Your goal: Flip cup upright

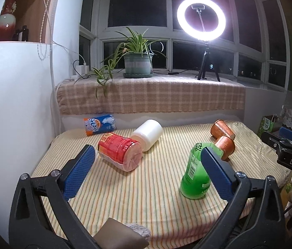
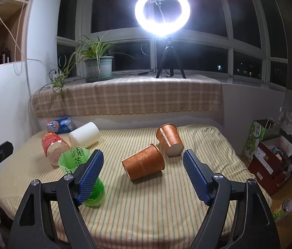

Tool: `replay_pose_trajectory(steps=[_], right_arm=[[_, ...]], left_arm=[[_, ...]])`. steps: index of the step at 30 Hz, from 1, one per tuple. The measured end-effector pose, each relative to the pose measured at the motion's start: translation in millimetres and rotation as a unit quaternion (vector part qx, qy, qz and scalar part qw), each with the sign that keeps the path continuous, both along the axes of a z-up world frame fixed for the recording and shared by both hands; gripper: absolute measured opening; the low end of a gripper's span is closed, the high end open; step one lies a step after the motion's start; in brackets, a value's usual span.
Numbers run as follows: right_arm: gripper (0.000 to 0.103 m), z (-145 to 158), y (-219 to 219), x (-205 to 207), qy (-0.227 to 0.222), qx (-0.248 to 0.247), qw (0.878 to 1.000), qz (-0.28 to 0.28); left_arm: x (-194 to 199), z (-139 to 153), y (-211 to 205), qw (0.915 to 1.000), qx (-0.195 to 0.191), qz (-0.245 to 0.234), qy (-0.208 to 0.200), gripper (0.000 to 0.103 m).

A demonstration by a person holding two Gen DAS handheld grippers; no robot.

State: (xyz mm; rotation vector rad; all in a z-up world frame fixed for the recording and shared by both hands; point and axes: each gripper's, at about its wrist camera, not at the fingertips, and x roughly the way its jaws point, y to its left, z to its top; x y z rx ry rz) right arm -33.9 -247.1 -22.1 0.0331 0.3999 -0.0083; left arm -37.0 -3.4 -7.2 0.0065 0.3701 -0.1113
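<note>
Several cups lie on their sides on a striped cloth table (image 1: pixel 146 197): a red cup (image 1: pixel 119 154), a white cup (image 1: pixel 147 133), a green cup (image 1: pixel 195 176), two brown cups (image 1: pixel 222 130) and a blue "Arctic Ocean" cup (image 1: pixel 99 124). My left gripper (image 1: pixel 147 170) is open and empty above the table's near side, between the red and green cups. In the right wrist view my right gripper (image 2: pixel 142 172) is open and empty, with the nearer brown cup (image 2: pixel 144 164) lying between and beyond its fingers. The second brown cup (image 2: pixel 169 139), the green cup (image 2: pixel 81 166), red cup (image 2: pixel 53 146) and white cup (image 2: pixel 84 134) show too.
A checked-cloth sill holds a potted plant (image 1: pixel 137 62) and a lit ring light on a tripod (image 1: pixel 202 18). A white wall (image 1: pixel 15 103) stands left. Bags and a box (image 2: pixel 270 161) sit on the floor right. A brown object (image 1: pixel 121 234) lies at the table's near edge.
</note>
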Motion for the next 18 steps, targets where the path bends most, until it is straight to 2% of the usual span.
replay_pose_trajectory(steps=[9,18], right_arm=[[0.082,8.7,2.6,-1.6,-0.020,-0.007,1.000,-0.005],[0.082,9.6,4.5,-0.8,-0.022,-0.009,1.000,-0.003]], left_arm=[[1.2,0.1,3.8,0.9999,-0.003,0.011,-0.002,0.103],[1.9,0.3,4.3,0.9999,-0.003,0.012,-0.001,0.103]])
